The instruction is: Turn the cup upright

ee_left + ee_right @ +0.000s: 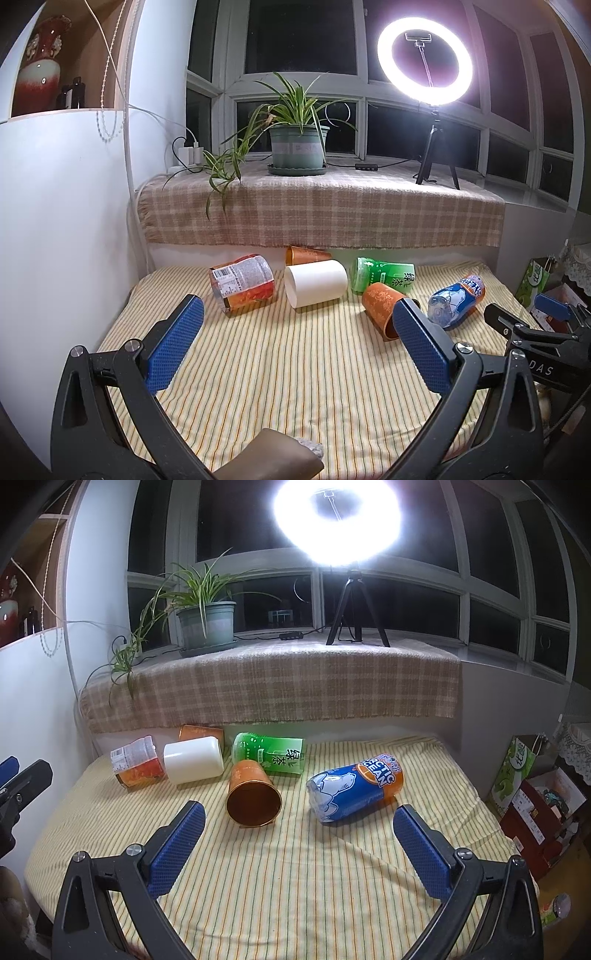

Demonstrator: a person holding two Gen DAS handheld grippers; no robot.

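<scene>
Right wrist: jaws wide, empty

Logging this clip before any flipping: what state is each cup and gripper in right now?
white cup: on its side
near orange cup: on its side, mouth toward camera
far orange cup: on its side
left gripper: open, empty
right gripper: open, empty
ring light: on

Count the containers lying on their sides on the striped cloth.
6, all tipped over: the red-labelled cup far left, the white cup beside it, a copper cup behind those, the green cup, the near copper cup, the blue cup on the right.
</scene>
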